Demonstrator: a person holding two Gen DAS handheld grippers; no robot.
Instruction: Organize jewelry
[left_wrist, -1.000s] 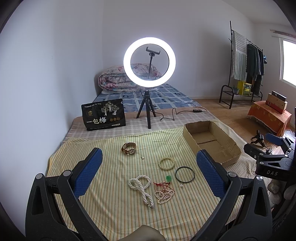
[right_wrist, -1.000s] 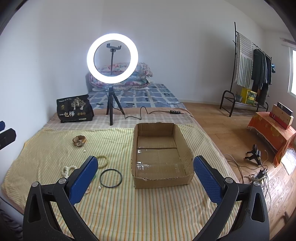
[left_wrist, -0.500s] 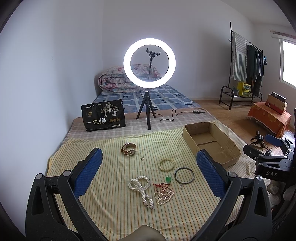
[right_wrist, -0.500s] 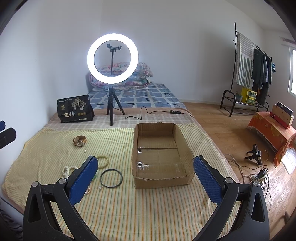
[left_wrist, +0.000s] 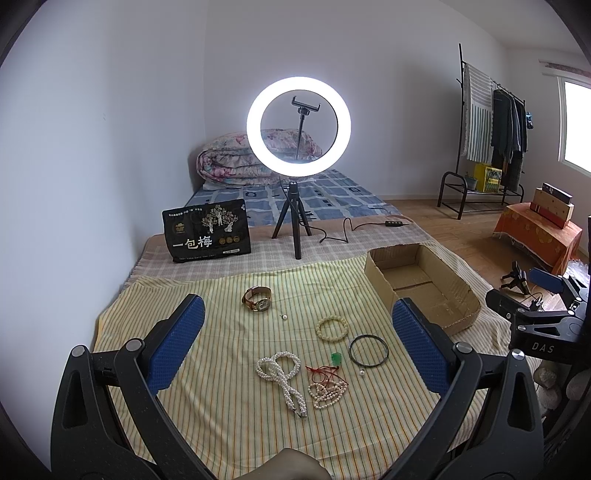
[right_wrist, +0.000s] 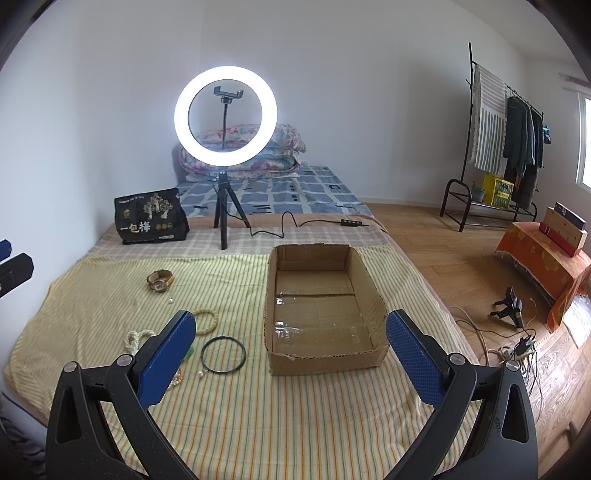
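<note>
Jewelry lies spread on a yellow striped cloth: a brown-strap watch, a cream bead bracelet, a black bangle, a white pearl necklace, a red-cord bead string, a green pendant and loose pearls. An open, empty cardboard box sits to their right. My left gripper hovers open above the jewelry, holding nothing. My right gripper hangs open in front of the box, with the bangle just left of its middle.
A lit ring light on a tripod stands behind the cloth, with a black printed bag to its left and a cable trailing right. A clothes rack, an orange-covered stand and floor cables are on the right.
The left wrist view has shifted very slightly; the scene sits a touch lower than a second ago. Both grippers stay open and the jewelry has not moved.
</note>
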